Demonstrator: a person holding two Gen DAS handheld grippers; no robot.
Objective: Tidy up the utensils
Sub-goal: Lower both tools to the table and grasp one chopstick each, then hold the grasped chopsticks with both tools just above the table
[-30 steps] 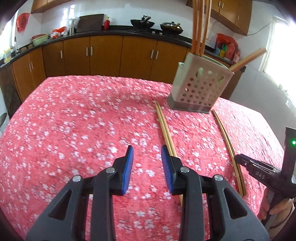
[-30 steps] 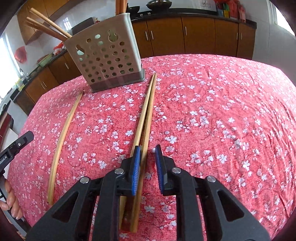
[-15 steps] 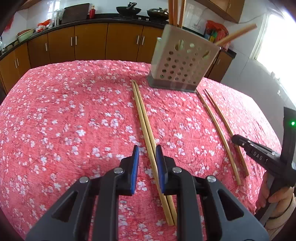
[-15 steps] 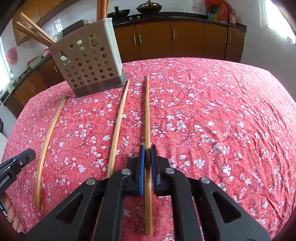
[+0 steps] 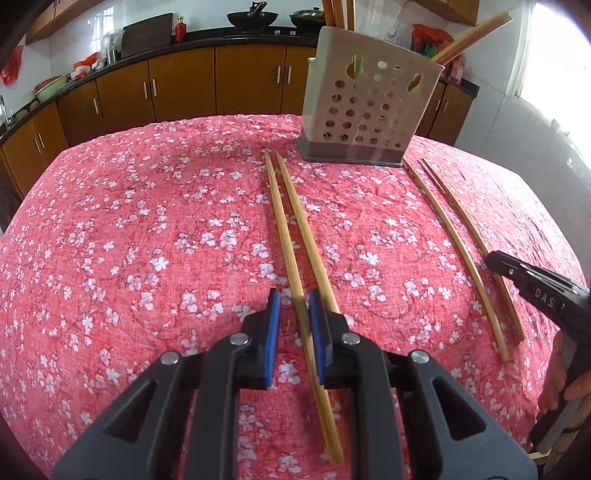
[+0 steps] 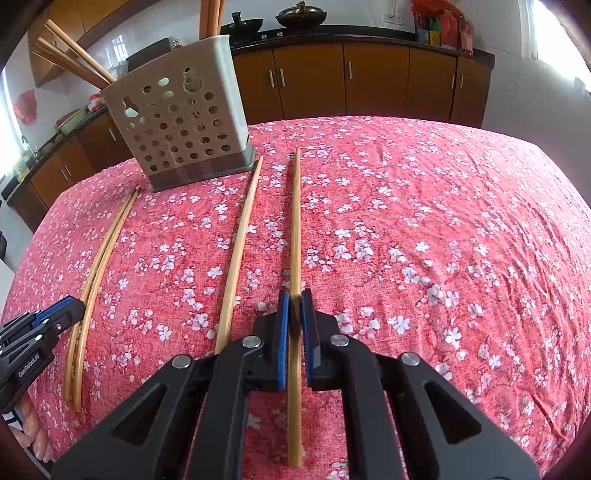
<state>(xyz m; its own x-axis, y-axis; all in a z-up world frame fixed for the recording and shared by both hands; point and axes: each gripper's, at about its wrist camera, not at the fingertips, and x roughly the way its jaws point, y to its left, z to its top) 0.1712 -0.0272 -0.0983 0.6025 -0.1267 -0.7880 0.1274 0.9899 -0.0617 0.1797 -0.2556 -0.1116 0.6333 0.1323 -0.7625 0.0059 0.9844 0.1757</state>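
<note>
Right tool (image 6: 294, 310) clamps one chopstick (image 6: 295, 221) — left tool (image 5: 293, 306) closing, another chopstick (image 5: 282, 229) between.

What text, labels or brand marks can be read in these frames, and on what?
"DAS": on the right gripper body, left wrist view; further letters are cut off.
"GenRobot.AI", small and only roughly legible: on the left gripper body, right wrist view.
Packages on the far counter: too blurred to read.
</note>
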